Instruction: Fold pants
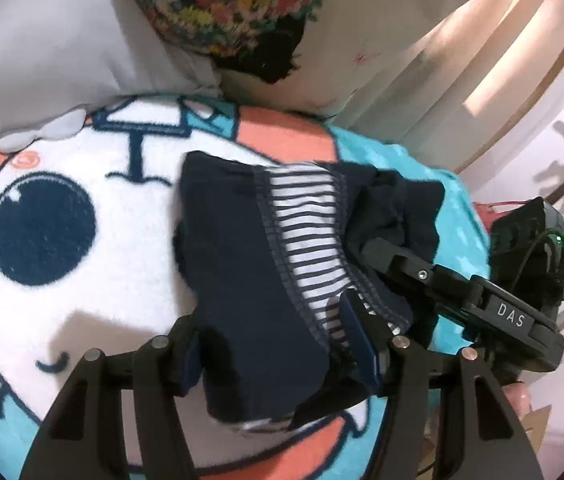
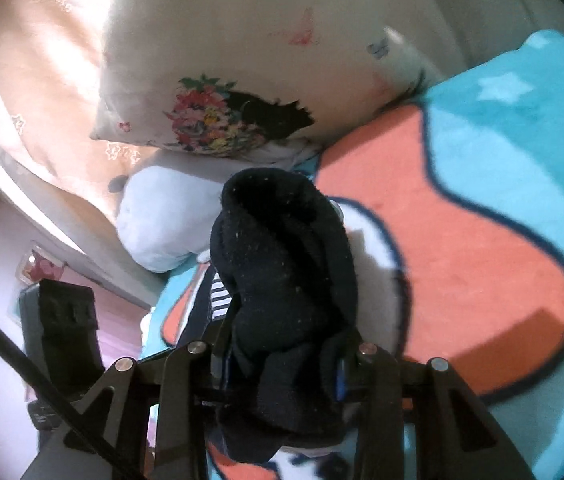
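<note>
Home bedroom: bed with cartoon blanket (image 1: 62, 272), floral pillow (image 2: 242, 92).

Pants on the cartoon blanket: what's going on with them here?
A person is folding dark pants with striped lining on a cartoon blanket. The left gripper holds one bunched part, the right gripper another wad of the dark fabric. The fold isn't finished; the pants are still crumpled. A floral pillow sits behind.

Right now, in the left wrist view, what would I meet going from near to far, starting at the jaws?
The left gripper with dark cloth between its jaws → the navy pants with a striped lining → the cartoon blanket → the white pillow and the floral cushion.
</note>
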Available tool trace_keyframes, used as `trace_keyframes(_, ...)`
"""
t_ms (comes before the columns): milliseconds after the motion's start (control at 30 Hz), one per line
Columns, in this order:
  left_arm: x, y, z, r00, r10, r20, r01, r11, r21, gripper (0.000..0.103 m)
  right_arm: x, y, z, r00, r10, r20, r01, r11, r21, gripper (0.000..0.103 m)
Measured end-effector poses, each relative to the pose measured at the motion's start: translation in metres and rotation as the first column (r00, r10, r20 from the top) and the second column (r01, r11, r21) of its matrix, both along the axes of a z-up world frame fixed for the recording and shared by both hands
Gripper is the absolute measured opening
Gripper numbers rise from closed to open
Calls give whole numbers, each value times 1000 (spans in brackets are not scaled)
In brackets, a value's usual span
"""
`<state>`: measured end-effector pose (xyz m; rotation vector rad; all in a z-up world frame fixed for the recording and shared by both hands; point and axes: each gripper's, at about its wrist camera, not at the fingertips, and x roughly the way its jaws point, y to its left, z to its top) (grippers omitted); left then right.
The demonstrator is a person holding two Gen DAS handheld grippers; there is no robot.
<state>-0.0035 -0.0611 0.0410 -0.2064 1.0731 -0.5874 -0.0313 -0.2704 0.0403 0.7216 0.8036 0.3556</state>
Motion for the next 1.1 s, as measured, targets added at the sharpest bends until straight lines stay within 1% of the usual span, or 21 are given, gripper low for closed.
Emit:
trace_keyframes(33, 0, 1, -1, 1000, 2, -7, -2, 1000, -3, 60, -1, -4, -4, 1000, -17, -24, 16, 1000, -17, 46)
trace_keyframes(67, -1, 4, -1, 1000, 0, -12, 0, 1000, -21, 60, -2, -9, -8, 998, -40, -52, 38, 999, -36, 49)
trace_keyframes(100, -5, 13, 4, 1000, 2, -7, -2, 999, -42, 61, -3, -13, -12, 996, -61, -72, 57, 997, -55, 55)
trace_keyframes(133, -8, 21, 9, 1000, 10, 3, -10, 999, -48, 61, -7, -16, -13, 995, -72, -73, 68, 996, -66, 60)
trace_keyframes(167, -11, 30, 14, 999, 27, 23, -26, 999, -45, 61, -13, -20, -9, 995, -85, -58, 81, 994, -74, 60)
trace_keyframes(233, -15, 49, 25, 994, 80, 74, -79, 997, -21, 62, -26, -30, 8, 989, -147, 6, 147, 983, -111, 65)
trace_keyframes(300, -15, 68, 32, 985, 142, 101, -142, 990, -3, 65, -36, -36, 28, 975, -204, 84, 213, 969, -126, 66)
trace_keyframes(333, -15, 76, 33, 981, 167, 101, -167, 986, -7, 66, -39, -38, 39, 968, -214, 129, 230, 966, -117, 67)
trace_keyframes(400, -10, 90, 31, 974, 214, 81, -212, 977, -27, 66, -39, -35, 53, 963, -194, 187, 213, 973, -88, 67)
trace_keyframes(433, -10, 95, 30, 972, 225, 75, -223, 974, -29, 66, -34, -30, 56, 967, -159, 200, 177, 982, -74, 68)
trace_keyframes(500, -12, 101, 25, 966, 251, 68, -251, 968, -18, 67, -22, -19, 55, 976, -103, 194, 114, 992, -48, 69)
trace_keyframes(533, -12, 102, 23, 964, 257, 66, -257, 966, -11, 67, -14, -14, 48, 982, -78, 171, 86, 995, -43, 70)
trace_keyframes(600, -17, 106, 20, 961, 270, 66, -271, 962, 9, 69, 0, -9, 33, 990, -71, 118, 80, 994, -70, 70)
trace_keyframes(667, -23, 112, 17, 957, 280, 72, -282, 959, 22, 73, 11, -6, 15, 995, -88, 51, 93, 991, -95, 70)
trace_keyframes(733, -30, 116, 14, 952, 293, 86, -297, 954, 36, 76, 13, -8, 1, 995, -101, 18, 102, 990, -97, 70)
trace_keyframes(800, -38, 120, 12, 942, 316, 115, -324, 944, 65, 79, 10, -8, 0, 994, -103, 26, 105, 989, -100, 70)
trace_keyframes(867, -44, 119, 11, 935, 326, 140, -340, 936, 91, 79, 6, -8, 6, 993, -112, 36, 115, 988, -101, 71)
trace_keyframes(933, -52, 112, 10, 934, 315, 167, -337, 934, 120, 80, -4, -10, 14, 988, -140, 64, 147, 984, -105, 75)
trace_keyframes(1000, -57, 102, 10, 935, 300, 186, -329, 932, 149, 80, -21, -9, 24, 982, -162, 102, 175, 975, -134, 76)
trace_keyframes(1100, -66, 81, 11, 933, 267, 242, -320, 923, 216, 82, -47, -2, 32, 973, -182, 144, 209, 958, -199, 77)
